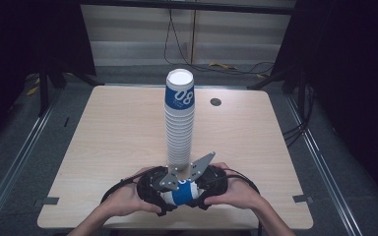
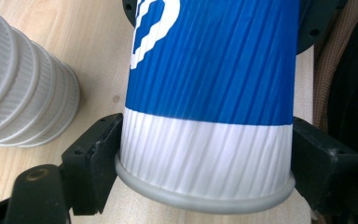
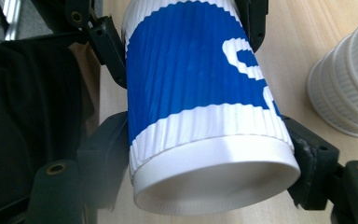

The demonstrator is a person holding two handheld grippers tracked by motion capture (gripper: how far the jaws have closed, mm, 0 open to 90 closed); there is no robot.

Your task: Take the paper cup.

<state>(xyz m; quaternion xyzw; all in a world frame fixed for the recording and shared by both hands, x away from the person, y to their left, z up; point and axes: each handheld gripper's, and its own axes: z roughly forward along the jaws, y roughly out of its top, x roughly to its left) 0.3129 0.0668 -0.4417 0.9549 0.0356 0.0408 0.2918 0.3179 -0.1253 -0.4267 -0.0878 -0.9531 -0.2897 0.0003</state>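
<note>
**Two-Claw Hold on a Single Cup: Risk Points**

**Current state.** A blue-and-white ribbed paper cup (image 1: 181, 192) lies on its side just above the near edge of the desk (image 1: 103, 137), held between both tools. The left claw (image 2: 205, 163) is clamped on the cup near its rolled rim, one jaw on each flank of the white band. The right claw (image 3: 209, 154) is clamped on the cup at its base end, with jaws pressing both sides above the recessed bottom. Both hands (image 1: 128, 199) sit close together, nearly touching across the cup. A tall stack of matching cups (image 1: 179, 123) stands upright on the desk just beyond the claws, base down and mouth up.

**Probable step.** The cup appears to be either a nested pair being pulled apart or a single cup being reoriented for placing on the stack; the pictures do not settle which.

**Failure modes.**
- *Crushing.* The wall is thin paper. Excess squeeze at the rim end would oval the mouth, and a deformed cup will not seat over or into the stack.
- *Slip.* The ribs run lengthwise; an axial pull could let the jaws slide along them and release suddenly.
- *Stack collision.* The stack is tall, narrow and close. A sudden release or a wide swing of either forearm could strike it and topple it.
- *Twist.* Opposed rotation of the two claws would crease the cup wall.
</note>
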